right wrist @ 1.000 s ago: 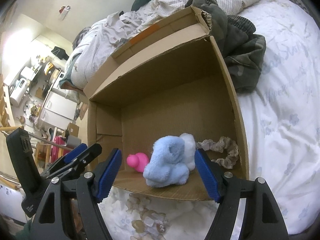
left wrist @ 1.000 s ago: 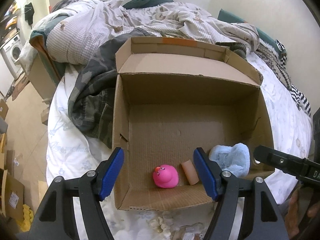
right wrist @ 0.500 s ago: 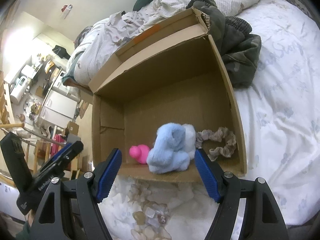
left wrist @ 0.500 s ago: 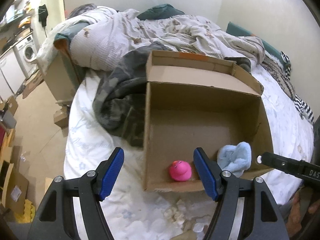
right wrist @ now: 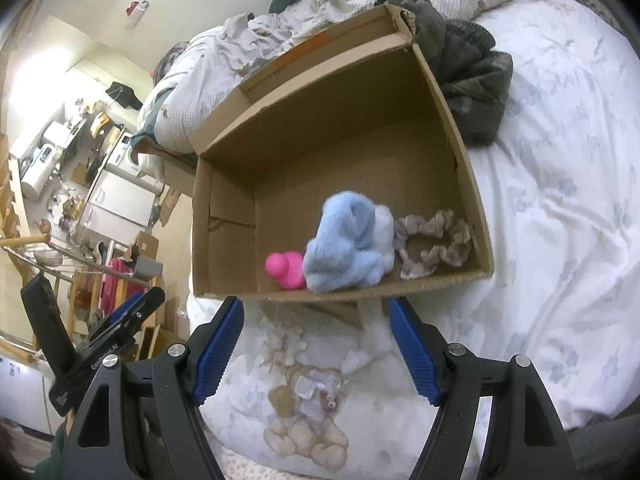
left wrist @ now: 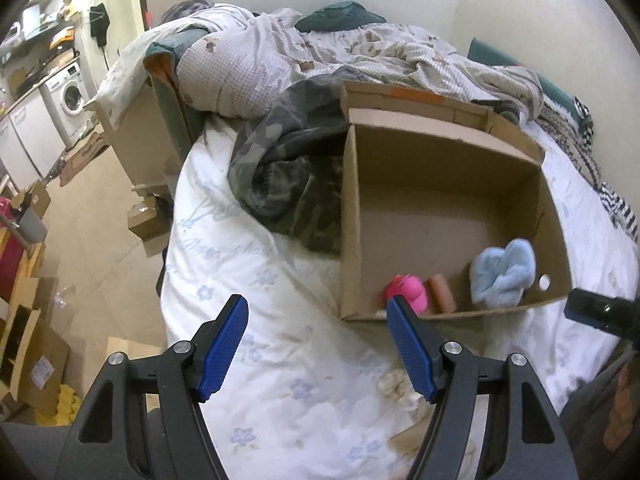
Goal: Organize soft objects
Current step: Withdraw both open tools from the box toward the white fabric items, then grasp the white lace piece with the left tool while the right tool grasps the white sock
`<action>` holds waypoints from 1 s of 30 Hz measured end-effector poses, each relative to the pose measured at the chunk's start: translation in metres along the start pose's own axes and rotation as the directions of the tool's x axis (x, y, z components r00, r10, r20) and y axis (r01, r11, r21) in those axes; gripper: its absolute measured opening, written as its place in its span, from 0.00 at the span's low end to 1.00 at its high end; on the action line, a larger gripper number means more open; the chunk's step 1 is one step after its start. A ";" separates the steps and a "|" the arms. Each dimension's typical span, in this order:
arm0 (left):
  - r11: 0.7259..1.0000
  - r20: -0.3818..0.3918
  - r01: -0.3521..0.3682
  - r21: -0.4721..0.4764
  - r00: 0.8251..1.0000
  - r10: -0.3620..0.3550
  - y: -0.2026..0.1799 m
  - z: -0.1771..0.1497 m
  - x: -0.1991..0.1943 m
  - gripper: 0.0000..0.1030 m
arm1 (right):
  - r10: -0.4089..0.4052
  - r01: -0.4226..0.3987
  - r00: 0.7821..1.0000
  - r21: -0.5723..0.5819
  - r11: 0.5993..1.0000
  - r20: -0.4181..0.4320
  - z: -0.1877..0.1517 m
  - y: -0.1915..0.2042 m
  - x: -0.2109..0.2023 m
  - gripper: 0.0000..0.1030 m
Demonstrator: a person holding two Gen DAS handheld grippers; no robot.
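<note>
An open cardboard box [left wrist: 448, 160] [right wrist: 332, 92] lies on the white bed. Along its near wall sit a pink rubber duck [left wrist: 408, 290] [right wrist: 286, 268], a small brown cylinder [left wrist: 442, 298], a fluffy light-blue soft toy [left wrist: 502, 272] [right wrist: 348, 244] and a beige scrunchie [right wrist: 434, 242]. My left gripper [left wrist: 318, 350] is open and empty, above the bedsheet to the left of the box's near corner. My right gripper [right wrist: 316, 352] is open and empty, just in front of the box's near wall.
A camouflage garment [left wrist: 288, 176] [right wrist: 468, 80] lies against the box. A rumpled quilt [left wrist: 320, 60] covers the far bed. Left of the bed the floor holds cardboard boxes [left wrist: 36, 352] and a washing machine [left wrist: 68, 100]. The sheet carries a bear print [right wrist: 304, 412].
Both grippers have drawn back from the box. The left one has also swung left, so the box now sits to its right. Everything in the box stays put.
</note>
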State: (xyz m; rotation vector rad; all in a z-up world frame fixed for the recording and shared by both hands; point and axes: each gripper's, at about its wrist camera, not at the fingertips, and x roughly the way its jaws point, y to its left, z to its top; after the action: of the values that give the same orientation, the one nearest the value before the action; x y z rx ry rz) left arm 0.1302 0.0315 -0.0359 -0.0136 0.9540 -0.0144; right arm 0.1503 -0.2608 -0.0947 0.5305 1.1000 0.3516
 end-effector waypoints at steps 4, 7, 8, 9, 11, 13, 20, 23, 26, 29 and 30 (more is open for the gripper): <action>0.999 -0.056 0.030 -0.035 0.998 -0.032 0.007 -0.006 0.008 0.67 | 0.004 -0.004 1.000 0.007 1.000 -0.030 -0.006 0.003 0.006 0.77; 0.999 -0.102 0.030 -0.044 0.994 -0.034 0.004 -0.010 0.016 0.67 | -0.005 0.004 0.998 -0.008 1.000 -0.056 -0.013 0.009 0.013 0.77; 0.998 -0.110 0.034 -0.048 0.993 -0.039 0.003 -0.012 0.018 0.67 | -0.010 0.009 0.998 -0.013 1.000 -0.068 -0.014 0.010 0.015 0.77; 0.998 -0.121 0.043 -0.051 0.992 -0.049 0.001 -0.013 0.020 0.67 | -0.017 0.015 0.997 -0.017 1.000 -0.078 -0.017 0.010 0.018 0.77; 0.997 -0.135 0.049 -0.052 0.989 -0.055 -0.003 -0.015 0.024 0.67 | -0.037 0.035 0.994 -0.022 0.999 -0.105 -0.022 0.011 0.024 0.77; 0.998 -0.148 0.045 -0.043 0.988 -0.051 -0.006 -0.016 0.027 0.67 | -0.055 0.054 0.989 -0.015 0.998 -0.135 -0.027 0.009 0.030 0.77; 0.996 -0.221 0.065 -0.064 0.972 -0.078 -0.008 -0.020 0.043 0.67 | -0.157 0.161 0.961 -0.001 0.987 -0.226 -0.033 -0.003 0.050 0.77; 0.993 -0.281 0.093 -0.074 0.953 -0.111 -0.016 -0.024 0.055 0.67 | -0.158 0.164 0.961 0.008 0.986 -0.228 -0.031 -0.005 0.051 0.77; 0.987 -0.326 0.142 -0.071 0.932 -0.157 -0.032 -0.030 0.066 0.67 | -0.152 0.161 0.961 0.019 0.987 -0.229 -0.029 -0.006 0.051 0.77; 0.984 -0.381 0.173 -0.035 0.908 -0.173 -0.055 -0.038 0.078 0.67 | -0.150 0.160 0.961 0.029 0.987 -0.231 -0.027 -0.008 0.052 0.77; 0.985 -0.397 0.171 -0.017 0.903 -0.163 -0.064 -0.041 0.083 0.67 | -0.149 0.161 0.961 0.034 0.986 -0.232 -0.027 -0.010 0.052 0.77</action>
State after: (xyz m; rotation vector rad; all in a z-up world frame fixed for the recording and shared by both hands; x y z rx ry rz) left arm 0.1443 -0.0338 -0.1257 -0.0780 1.3593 -0.1914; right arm 0.1478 -0.2359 -0.1488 0.4540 1.3687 0.2509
